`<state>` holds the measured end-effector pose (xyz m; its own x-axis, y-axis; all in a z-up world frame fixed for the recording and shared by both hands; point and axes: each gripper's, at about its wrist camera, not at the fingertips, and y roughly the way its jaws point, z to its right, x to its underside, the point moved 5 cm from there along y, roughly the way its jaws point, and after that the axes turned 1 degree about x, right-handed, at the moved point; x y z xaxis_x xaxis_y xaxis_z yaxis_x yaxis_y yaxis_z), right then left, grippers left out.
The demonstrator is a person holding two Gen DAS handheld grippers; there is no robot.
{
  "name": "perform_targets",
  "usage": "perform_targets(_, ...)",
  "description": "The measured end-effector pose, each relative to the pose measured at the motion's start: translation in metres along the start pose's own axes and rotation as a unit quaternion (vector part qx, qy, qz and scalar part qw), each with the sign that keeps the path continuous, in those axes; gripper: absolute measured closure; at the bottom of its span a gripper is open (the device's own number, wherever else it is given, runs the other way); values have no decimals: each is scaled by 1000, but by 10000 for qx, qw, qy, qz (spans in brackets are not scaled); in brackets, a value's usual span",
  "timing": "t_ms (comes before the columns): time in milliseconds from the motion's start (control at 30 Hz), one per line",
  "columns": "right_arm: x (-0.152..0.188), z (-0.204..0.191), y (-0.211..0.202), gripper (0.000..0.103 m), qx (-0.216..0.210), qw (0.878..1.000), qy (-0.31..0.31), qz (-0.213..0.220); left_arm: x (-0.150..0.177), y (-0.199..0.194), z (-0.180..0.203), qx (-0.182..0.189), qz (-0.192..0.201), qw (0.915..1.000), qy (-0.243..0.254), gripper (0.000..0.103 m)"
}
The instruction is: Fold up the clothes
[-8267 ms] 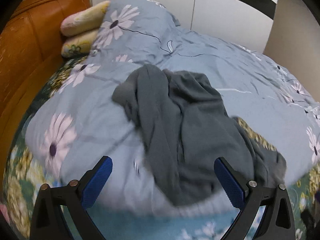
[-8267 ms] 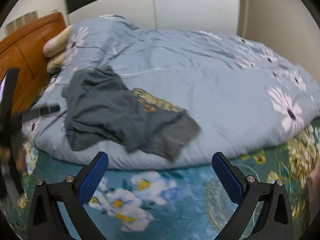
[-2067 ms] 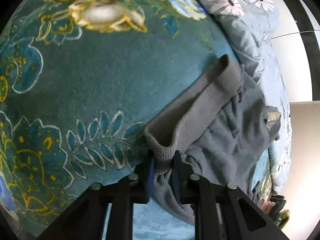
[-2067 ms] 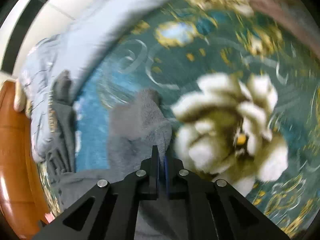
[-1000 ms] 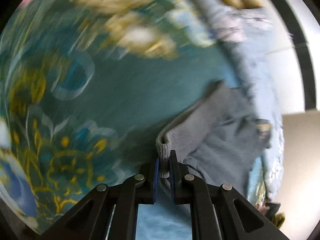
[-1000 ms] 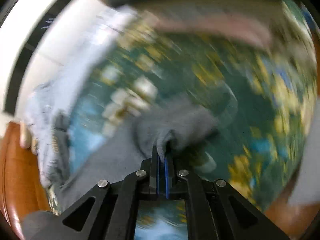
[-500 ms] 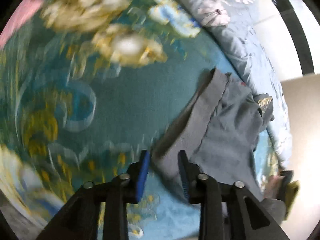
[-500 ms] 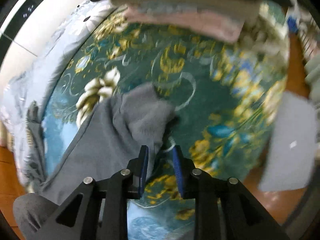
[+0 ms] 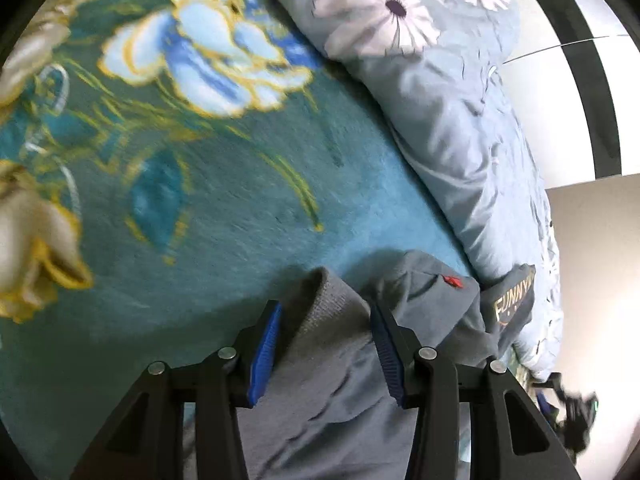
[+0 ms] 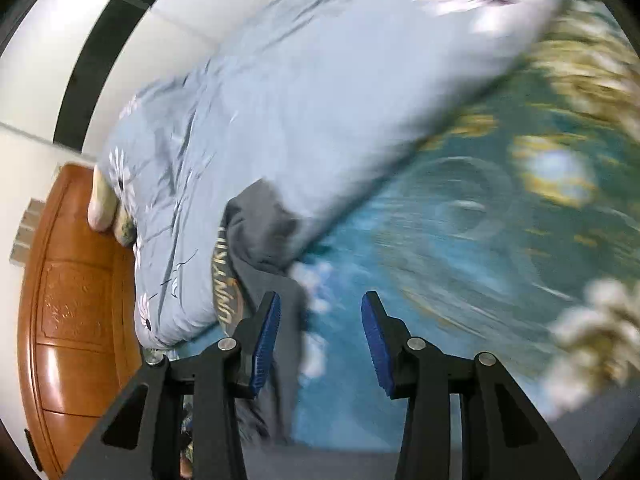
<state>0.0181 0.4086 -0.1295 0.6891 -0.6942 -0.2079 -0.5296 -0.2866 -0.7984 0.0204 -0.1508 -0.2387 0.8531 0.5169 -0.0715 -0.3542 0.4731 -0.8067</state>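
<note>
We find both the left gripper [image 9: 326,338] and right gripper [image 10: 320,336] apart, unloaded; grey sweatshirt [image 9: 340,392] apparently laid out; next, regrasp an edge.

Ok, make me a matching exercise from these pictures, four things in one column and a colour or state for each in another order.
Things:
1. sweatshirt
2. blanket
3. headboard
4. left tongs

Colour or state:
A. orange-brown wood
B. open
C. grey
D. teal with flowers

Pairs: 1-C, 2-D, 3-A, 4-B
</note>
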Motion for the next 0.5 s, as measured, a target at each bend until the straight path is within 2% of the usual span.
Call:
perform_targets(100,-18,-25,63,60,-71,9996,152,-239,7,-3,1,-32,52,10000,-67,51)
perform_targets(267,-31,-37,114,59,-21,9978,620,-233,4,-10,-10,148,75,9979,-625,49)
perform_targets(400,-35,-32,131,59,193,9937,1054,-316,2,-18,-10,216,92,9974,-680,47)
perform_targets(467,-41,-30,119,86,206,9952,936,-206,0,-20,-7,227,86,9971,-727,45)
perform_targets(500,-45,-29,108,92,216,9966,784,-112,-1,-22,-7,247,93,9969,-742,44)
